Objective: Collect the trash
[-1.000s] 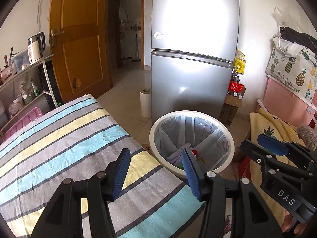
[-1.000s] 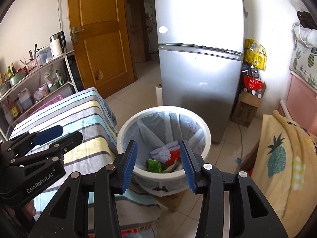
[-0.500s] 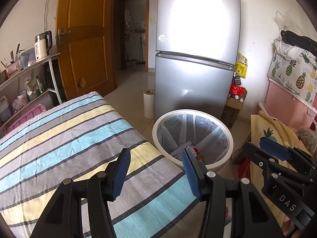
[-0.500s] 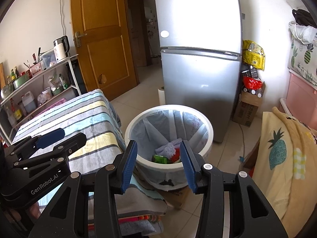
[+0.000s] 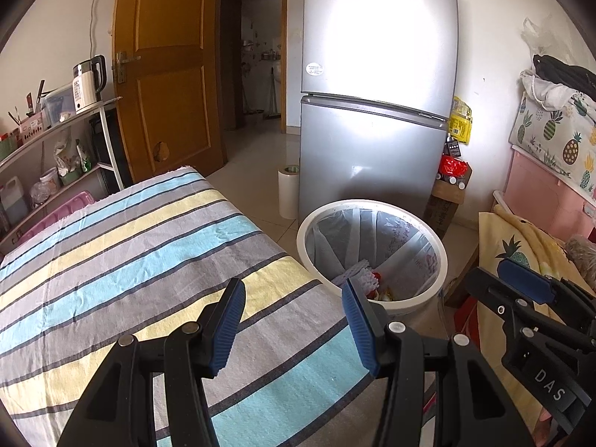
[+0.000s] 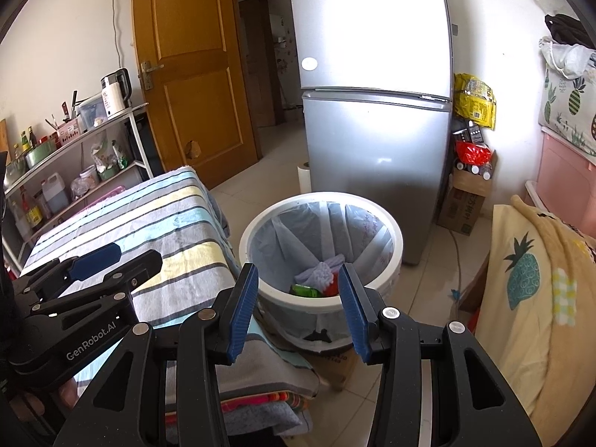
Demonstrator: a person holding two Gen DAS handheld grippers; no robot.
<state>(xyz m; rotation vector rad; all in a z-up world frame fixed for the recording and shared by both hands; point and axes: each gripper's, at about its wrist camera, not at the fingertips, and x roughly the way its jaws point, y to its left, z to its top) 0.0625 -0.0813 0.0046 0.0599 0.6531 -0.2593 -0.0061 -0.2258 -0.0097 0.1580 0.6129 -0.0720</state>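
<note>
A white round trash bin point(image 5: 441, 260) lined with a clear bag stands on the floor by the striped table; it also shows in the right wrist view point(image 6: 396, 238). Trash lies inside it: white tissue point(image 6: 318, 273), a green wrapper point(image 6: 305, 291) and something red point(image 5: 376, 276). My left gripper point(image 5: 294, 320) is open and empty above the table's near corner. My right gripper point(image 6: 298, 305) is open and empty, held above the bin's near rim. Each gripper shows in the other's view, the right one point(image 5: 521, 290) and the left one point(image 6: 100, 260).
The table's striped cloth point(image 5: 130, 253) is bare. A silver fridge point(image 5: 376, 111) stands behind the bin, with a paper roll point(image 5: 287, 192) and cardboard box point(image 6: 465, 201) beside it. A shelf point(image 6: 74, 156) with a kettle is left, a yellow pineapple blanket point(image 6: 529, 290) right.
Both grippers have drawn back and up from the bin, so it looks smaller and farther. More of the striped cloth and the floor shows. Both stay open.
</note>
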